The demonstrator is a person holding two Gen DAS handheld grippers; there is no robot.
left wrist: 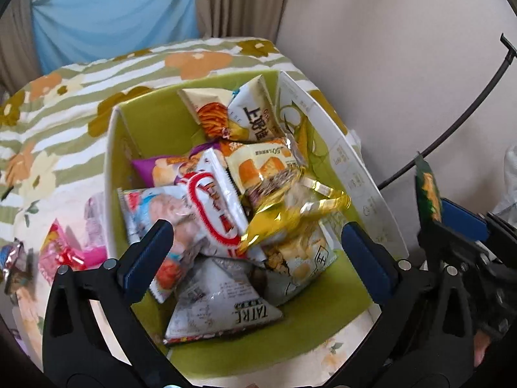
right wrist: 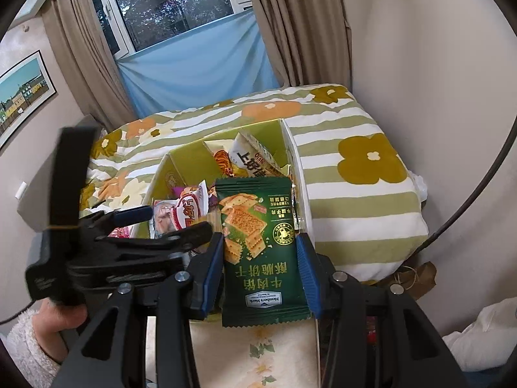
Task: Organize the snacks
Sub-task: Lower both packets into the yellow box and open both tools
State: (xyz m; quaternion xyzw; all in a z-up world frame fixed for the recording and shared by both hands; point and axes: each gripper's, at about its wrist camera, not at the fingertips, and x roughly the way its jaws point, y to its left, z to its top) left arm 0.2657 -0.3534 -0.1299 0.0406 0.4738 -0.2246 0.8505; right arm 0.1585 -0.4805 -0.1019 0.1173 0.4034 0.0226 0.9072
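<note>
Gripping a dark green foil cracker packet (right wrist: 263,252) between its blue-padded fingers, the right gripper (right wrist: 261,258) hangs at the near right corner of a green-lined cardboard box with white outer walls (right wrist: 295,168). The packet stands upright and faces the camera with its print upside down; both pads press its long edges, so the jaws are closed down to the width of the packet. In the left wrist view the same packet (left wrist: 428,190) shows edge-on at three o'clock, outside the box's right wall (left wrist: 355,174).

The left gripper (left wrist: 255,252) hovers over the open box with its jaws spread wide and nothing between them. Its fingers frame the heap of snack packets at six o'clock. In that heap a crumpled gold foil wrapper (left wrist: 290,216) lies at the centre, touching a white packet with a red looped logo (left wrist: 216,207) at its nine o'clock. A purple packet (left wrist: 152,168) lies toward eleven o'clock, a cream packet picturing orange cake pieces (left wrist: 258,165) at twelve, and a grey triangular packet (left wrist: 223,310) nearest the camera at six.

The box rests on a quilt with green and white stripes and orange and olive flowers (right wrist: 355,194). Outside the box's left wall, at eight o'clock in the left view, a pink packet with a red bow (left wrist: 68,252) lies on the quilt.
</note>
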